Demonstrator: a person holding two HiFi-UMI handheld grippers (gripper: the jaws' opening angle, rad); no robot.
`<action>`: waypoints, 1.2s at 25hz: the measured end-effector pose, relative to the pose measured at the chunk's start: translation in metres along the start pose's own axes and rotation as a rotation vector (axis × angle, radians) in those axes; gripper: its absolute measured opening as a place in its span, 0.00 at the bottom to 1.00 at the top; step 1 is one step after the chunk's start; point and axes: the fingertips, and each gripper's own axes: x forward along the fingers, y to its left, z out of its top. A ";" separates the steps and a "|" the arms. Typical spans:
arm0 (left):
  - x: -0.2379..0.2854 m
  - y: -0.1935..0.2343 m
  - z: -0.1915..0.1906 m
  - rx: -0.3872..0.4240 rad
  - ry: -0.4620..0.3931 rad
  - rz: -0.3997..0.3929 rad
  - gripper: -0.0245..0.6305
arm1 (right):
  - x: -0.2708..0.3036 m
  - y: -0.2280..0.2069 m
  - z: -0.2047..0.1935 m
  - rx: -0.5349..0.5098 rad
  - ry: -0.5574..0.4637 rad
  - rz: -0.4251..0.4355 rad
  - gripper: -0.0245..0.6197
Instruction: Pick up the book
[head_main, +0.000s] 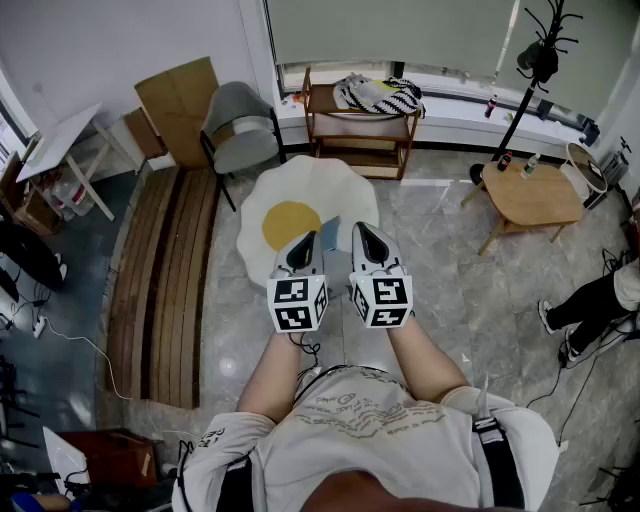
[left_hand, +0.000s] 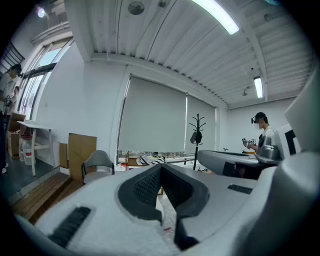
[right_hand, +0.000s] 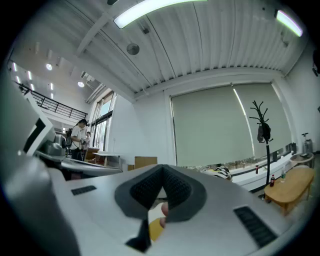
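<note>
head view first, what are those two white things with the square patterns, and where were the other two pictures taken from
A person holds a hand-held gripper in each hand: the left gripper and the right gripper. The patterned cubes are part of them. The head view comes from a camera on the person's head, looking down. The other two come from cameras riding on each gripper, looking along its jaws. Both pairs of jaws are together, holding nothing. On the floor ahead lies an egg-shaped rug with a small bluish flat thing on it, possibly the book, but too small to be sure. Around it stand a grey chair, a wooden shelf and a small wooden table.
</note>
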 end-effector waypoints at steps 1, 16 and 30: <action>0.001 0.001 -0.001 0.001 0.000 -0.002 0.07 | 0.001 0.001 -0.002 -0.003 0.003 0.001 0.08; 0.004 0.018 0.000 -0.005 0.007 -0.023 0.07 | 0.016 0.018 0.000 -0.017 -0.025 -0.013 0.08; -0.036 0.087 -0.010 -0.011 0.013 -0.024 0.07 | 0.025 0.088 -0.012 0.023 -0.026 -0.038 0.08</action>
